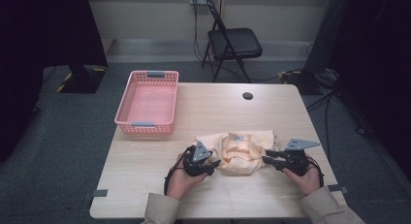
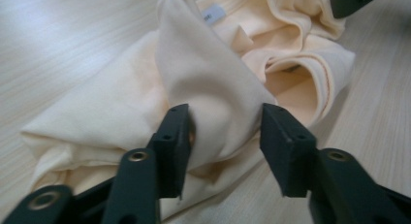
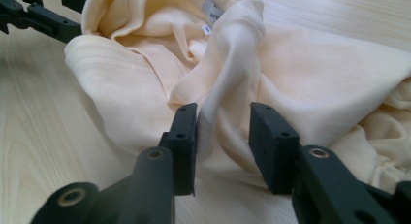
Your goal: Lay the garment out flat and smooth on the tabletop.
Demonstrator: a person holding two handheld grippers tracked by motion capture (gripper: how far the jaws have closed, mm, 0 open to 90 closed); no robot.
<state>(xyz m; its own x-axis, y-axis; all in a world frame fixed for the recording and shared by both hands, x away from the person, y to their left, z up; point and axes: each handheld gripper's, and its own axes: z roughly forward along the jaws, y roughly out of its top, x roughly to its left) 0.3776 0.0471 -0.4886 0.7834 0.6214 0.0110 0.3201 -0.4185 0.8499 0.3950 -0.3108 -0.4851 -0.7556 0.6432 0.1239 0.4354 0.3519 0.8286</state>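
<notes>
Both hands sat at the near edge of the tabletop (image 1: 145, 185), one gripper each. Left gripper (image 1: 213, 164) had its fingers (image 2: 177, 136) about halfway open around a raised fold of the cream garment (image 1: 245, 151); one finger touched the cloth, the other stood just off it, so no real pinch. Right gripper (image 1: 265, 157) was the same deal, fingers (image 3: 186, 136) partly open with a ridge of fabric between them. Garment lay crumpled on the near-middle part of the tabletop, between the grippers, white label (image 3: 212, 10) showing. Pink basket (image 1: 131, 120) sat empty at the far left, well apart.
</notes>
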